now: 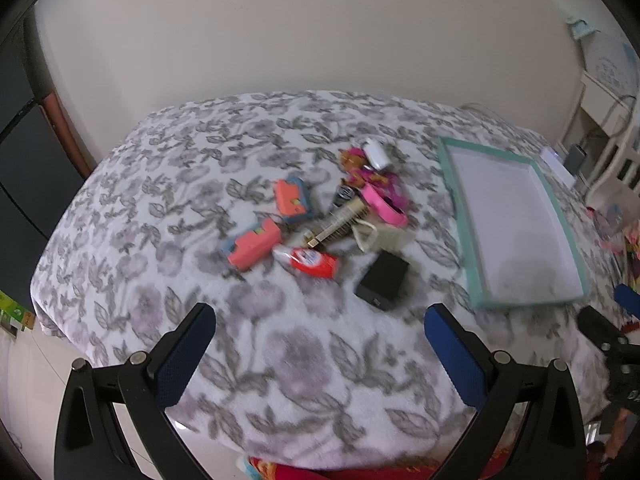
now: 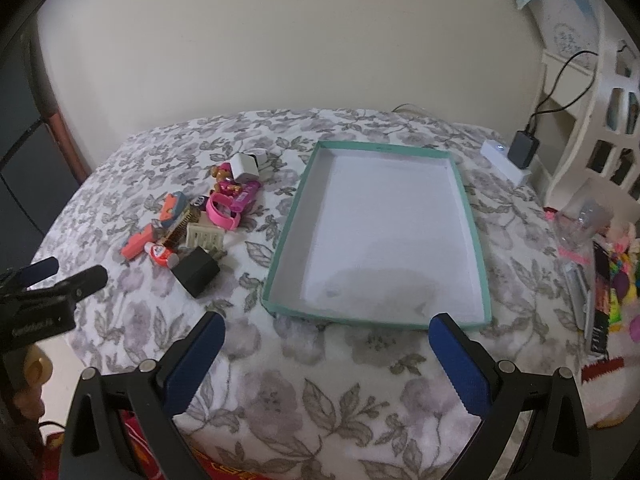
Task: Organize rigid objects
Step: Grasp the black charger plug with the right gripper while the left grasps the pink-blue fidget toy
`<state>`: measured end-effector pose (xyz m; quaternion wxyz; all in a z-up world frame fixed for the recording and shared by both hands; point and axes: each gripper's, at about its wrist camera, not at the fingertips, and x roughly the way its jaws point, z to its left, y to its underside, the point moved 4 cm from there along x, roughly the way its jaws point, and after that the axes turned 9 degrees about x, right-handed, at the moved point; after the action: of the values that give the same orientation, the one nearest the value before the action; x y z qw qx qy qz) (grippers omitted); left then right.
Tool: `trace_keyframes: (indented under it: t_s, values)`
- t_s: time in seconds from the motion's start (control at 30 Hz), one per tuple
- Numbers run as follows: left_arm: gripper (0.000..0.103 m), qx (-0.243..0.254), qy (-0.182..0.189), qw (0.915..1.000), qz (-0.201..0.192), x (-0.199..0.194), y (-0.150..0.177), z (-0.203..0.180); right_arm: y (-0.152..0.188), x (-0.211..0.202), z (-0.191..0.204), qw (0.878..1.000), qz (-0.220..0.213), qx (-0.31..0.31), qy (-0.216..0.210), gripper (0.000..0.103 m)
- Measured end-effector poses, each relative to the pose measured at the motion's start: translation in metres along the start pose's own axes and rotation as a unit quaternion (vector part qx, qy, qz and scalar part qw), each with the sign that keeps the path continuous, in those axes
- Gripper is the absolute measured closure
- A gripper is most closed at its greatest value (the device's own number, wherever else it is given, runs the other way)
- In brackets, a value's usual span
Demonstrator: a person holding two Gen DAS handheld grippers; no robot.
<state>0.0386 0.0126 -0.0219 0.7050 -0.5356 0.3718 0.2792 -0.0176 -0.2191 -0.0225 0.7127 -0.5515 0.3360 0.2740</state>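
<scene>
A heap of small rigid objects lies on a floral cloth: a black box (image 1: pixel 383 281) (image 2: pixel 197 271), a red-and-white tube (image 1: pixel 311 261) (image 2: pixel 161 255), two coral-and-blue toys (image 1: pixel 253 245) (image 1: pixel 293 199), a comb (image 1: pixel 339 227), a cream holder (image 2: pixel 205 235), a pink band (image 1: pixel 385 205) (image 2: pixel 223 209) and a white charger (image 1: pixel 377 153) (image 2: pixel 245 165). An empty teal-rimmed tray (image 1: pixel 456 216) (image 2: pixel 285 232) lies to the right. My left gripper (image 1: pixel 320 322) is open and empty, short of the black box. My right gripper (image 2: pixel 326 330) is open and empty at the tray's near edge.
The table stands against a beige wall. A white power strip with a black adapter (image 2: pixel 522 150) lies at the back right beside a white shelf (image 2: pixel 592 120). Colourful clutter (image 2: pixel 608 264) sits at the right edge. The left gripper shows in the right wrist view (image 2: pixel 60 284).
</scene>
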Motion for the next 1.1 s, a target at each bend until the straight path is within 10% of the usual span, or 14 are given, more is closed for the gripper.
trace_keyframes:
  t_s: [0.4,1.1]
  values:
    - [0.0,-0.048,-0.01,0.9982,0.033,0.041,-0.033,0.071,-0.053,0.031,0.079,0.991,0.018,-0.096,-0.088,0.0]
    - [0.007,-0.047,-0.005,0.9926,0.112,0.157,-0.02,0.097,-0.012,0.168,0.152,0.967,0.144,-0.186,-0.1,0.003]
